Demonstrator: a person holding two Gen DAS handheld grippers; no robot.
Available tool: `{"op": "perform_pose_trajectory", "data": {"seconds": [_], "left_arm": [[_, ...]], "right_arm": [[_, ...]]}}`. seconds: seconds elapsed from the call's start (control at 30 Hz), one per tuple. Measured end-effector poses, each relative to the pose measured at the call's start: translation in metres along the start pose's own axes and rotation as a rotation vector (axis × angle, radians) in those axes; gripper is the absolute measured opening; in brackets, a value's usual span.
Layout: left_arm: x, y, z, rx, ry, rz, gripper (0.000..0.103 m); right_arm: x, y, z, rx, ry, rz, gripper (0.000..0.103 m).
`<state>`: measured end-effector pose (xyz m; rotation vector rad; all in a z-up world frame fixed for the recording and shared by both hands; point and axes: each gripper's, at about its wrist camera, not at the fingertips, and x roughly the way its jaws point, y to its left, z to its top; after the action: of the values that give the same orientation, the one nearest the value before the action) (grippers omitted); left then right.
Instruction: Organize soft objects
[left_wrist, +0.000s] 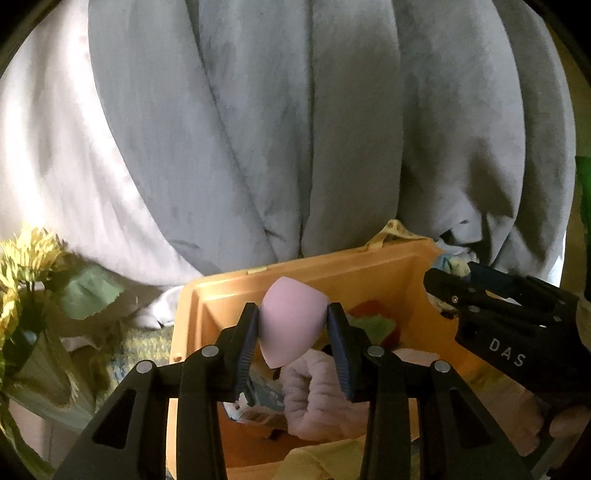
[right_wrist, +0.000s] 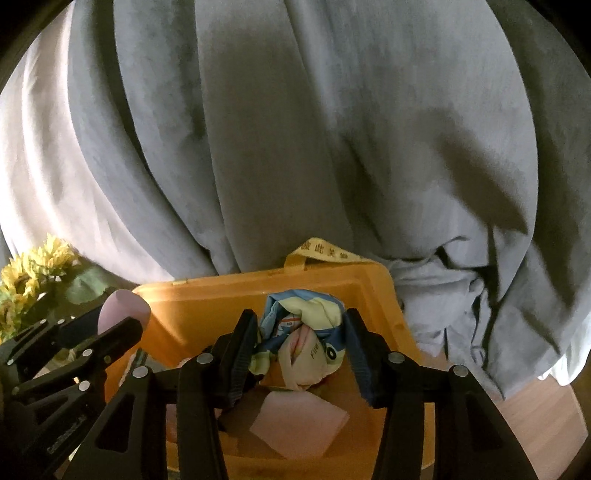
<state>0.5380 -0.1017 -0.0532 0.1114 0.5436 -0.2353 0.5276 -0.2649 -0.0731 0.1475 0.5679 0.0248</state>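
Left gripper (left_wrist: 291, 325) clamped on pink egg-shaped sponge (left_wrist: 291, 317); right gripper (right_wrist: 301, 350) partly open around crumpled blue-and-cream printed cloth (right_wrist: 303, 332), grip unclear, above orange plastic bin (right_wrist: 207, 310).

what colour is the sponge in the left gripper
Pale pink. The egg-shaped makeup sponge shows best in the left wrist view, between the left gripper pads.
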Motion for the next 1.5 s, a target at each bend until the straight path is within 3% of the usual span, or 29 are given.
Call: {"op": "perform_pose_trajectory", "data": {"seconds": [0.1, 0.17, 0.4, 0.63, 0.93, 1.13, 1.5], "left_arm": [[0.003, 0.001, -0.001, -0.013, 0.016, 0.01, 0.051], [0.002, 0.004, -0.002, -0.019, 0.02, 0.013, 0.052], [-0.021, 0.009, -0.002, -0.047, 0.008, 0.063, 0.069], [-0.071, 0.009, -0.003, -0.057, -0.043, 0.129, 0.082], [-0.146, -0.002, -0.016, -0.051, -0.124, 0.219, 0.097], [-0.191, -0.014, -0.032, -0.076, -0.158, 0.268, 0.103], [-0.258, -0.035, -0.059, -0.072, -0.17, 0.331, 0.103]], "right_arm": [[0.008, -0.002, -0.001, 0.012, 0.022, -0.005, 0.061], [0.01, -0.004, -0.002, 0.018, 0.026, -0.02, 0.067], [0.0, -0.003, -0.003, 0.011, 0.036, -0.043, 0.073], [-0.041, 0.006, -0.005, 0.008, 0.008, -0.051, 0.084], [-0.108, 0.011, -0.013, 0.018, -0.035, -0.058, 0.088], [-0.153, 0.013, -0.025, -0.009, -0.061, -0.047, 0.09], [-0.218, 0.013, -0.046, -0.03, -0.083, -0.019, 0.093]]}}
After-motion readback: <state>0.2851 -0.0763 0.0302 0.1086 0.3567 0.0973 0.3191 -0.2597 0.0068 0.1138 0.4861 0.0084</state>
